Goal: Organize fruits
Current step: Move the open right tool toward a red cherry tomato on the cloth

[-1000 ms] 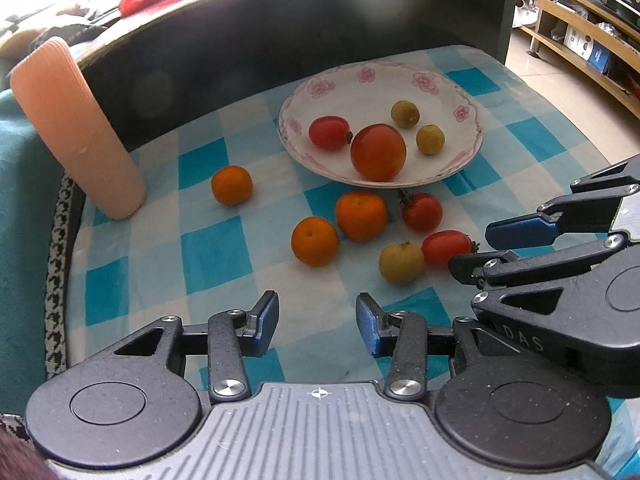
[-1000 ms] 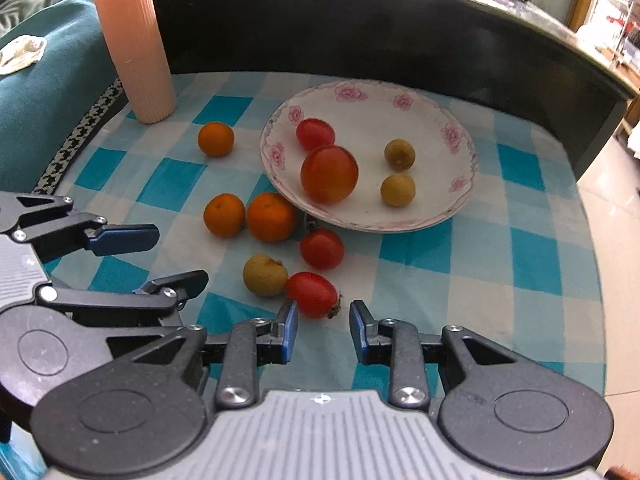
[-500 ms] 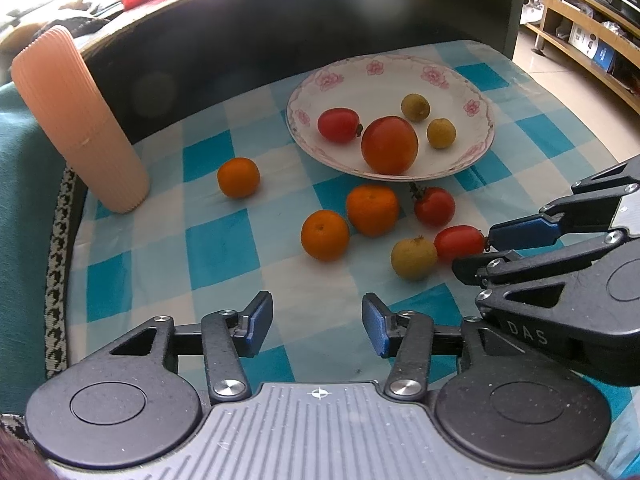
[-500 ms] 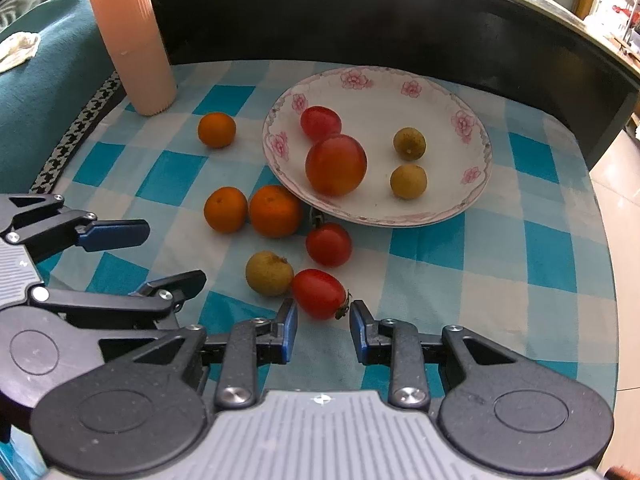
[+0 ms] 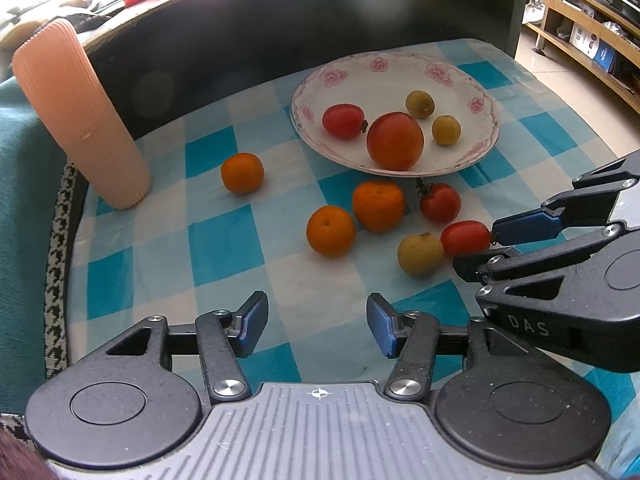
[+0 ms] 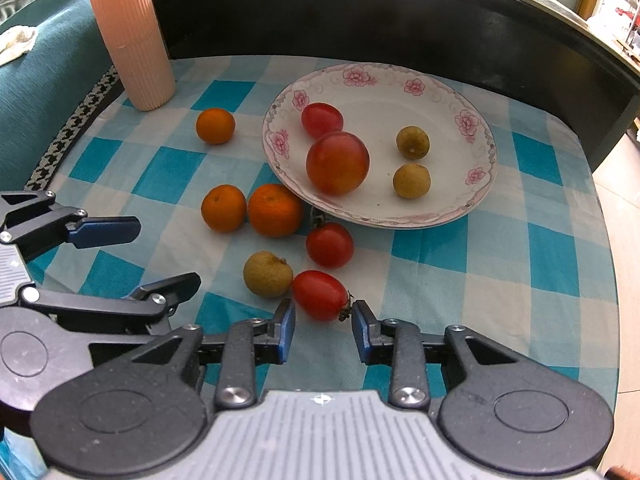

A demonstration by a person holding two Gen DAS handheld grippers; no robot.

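A blue-and-white checked cloth (image 5: 168, 264) covers the table, over a teal cloth with a houndstooth border (image 5: 60, 248) along its left edge. Behind the table's far edge rises a dark curved panel (image 6: 360, 20). Past the right edge lies pale tiled floor (image 5: 560, 64), with wooden shelving (image 5: 588, 20) along the wall. Bright daylight glares at the far left corner.

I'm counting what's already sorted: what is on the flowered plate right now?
On the plate lie four fruits: a large red-orange tomato, a small red tomato behind it, and two small yellow-green fruits. The large tomato hides a patch of plate beneath it.
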